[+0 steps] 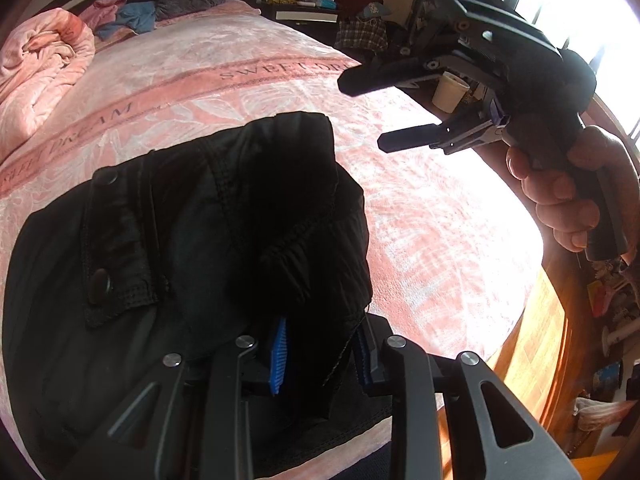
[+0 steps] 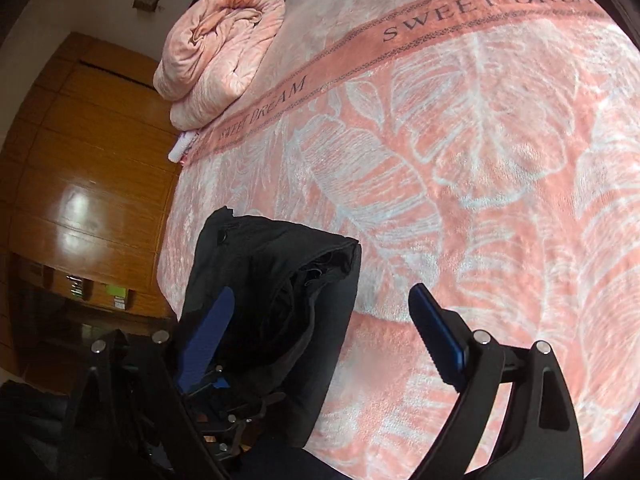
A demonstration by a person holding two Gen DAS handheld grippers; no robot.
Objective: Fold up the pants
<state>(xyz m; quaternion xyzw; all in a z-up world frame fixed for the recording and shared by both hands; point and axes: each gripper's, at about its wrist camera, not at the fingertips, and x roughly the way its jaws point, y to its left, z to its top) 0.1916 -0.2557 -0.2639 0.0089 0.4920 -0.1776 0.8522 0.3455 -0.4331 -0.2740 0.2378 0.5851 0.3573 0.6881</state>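
My left claw pinches bunched black pants at near edge of bed, lifting fold off blanket; my right claw hovers wide open, empty, beside them, likely ready to take other edge

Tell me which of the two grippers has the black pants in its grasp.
The left gripper: its blue pads are shut on a fold of the black pants. The right gripper is open in the air, holding nothing.

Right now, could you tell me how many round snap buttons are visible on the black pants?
2: one snap button near the flap's top, another snap button lower on the pocket flap of the pants; folds may hide more.
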